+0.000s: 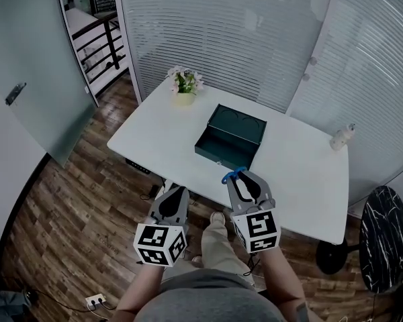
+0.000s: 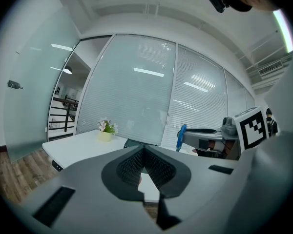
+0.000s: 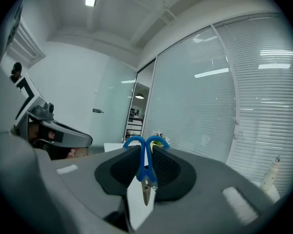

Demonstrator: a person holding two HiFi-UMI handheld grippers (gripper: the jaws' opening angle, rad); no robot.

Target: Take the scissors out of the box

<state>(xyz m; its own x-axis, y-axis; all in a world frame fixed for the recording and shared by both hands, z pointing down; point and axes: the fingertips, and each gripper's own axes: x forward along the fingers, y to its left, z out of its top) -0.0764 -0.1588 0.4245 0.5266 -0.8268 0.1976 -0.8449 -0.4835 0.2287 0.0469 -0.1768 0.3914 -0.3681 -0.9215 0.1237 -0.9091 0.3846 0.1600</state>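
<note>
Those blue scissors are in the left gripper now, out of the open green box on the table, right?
No, the right gripper holds the blue scissors, as the right gripper view shows; the left gripper has its jaws together, empty. The open green box sits on the table.

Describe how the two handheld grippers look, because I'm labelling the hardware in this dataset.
The left gripper and the right gripper look alike, with smooth grey bodies that taper forward. Their fingers are lined with black textured pads. At the back of each sits a white cube printed with black square markers. The person wears a grey shirt.
</note>
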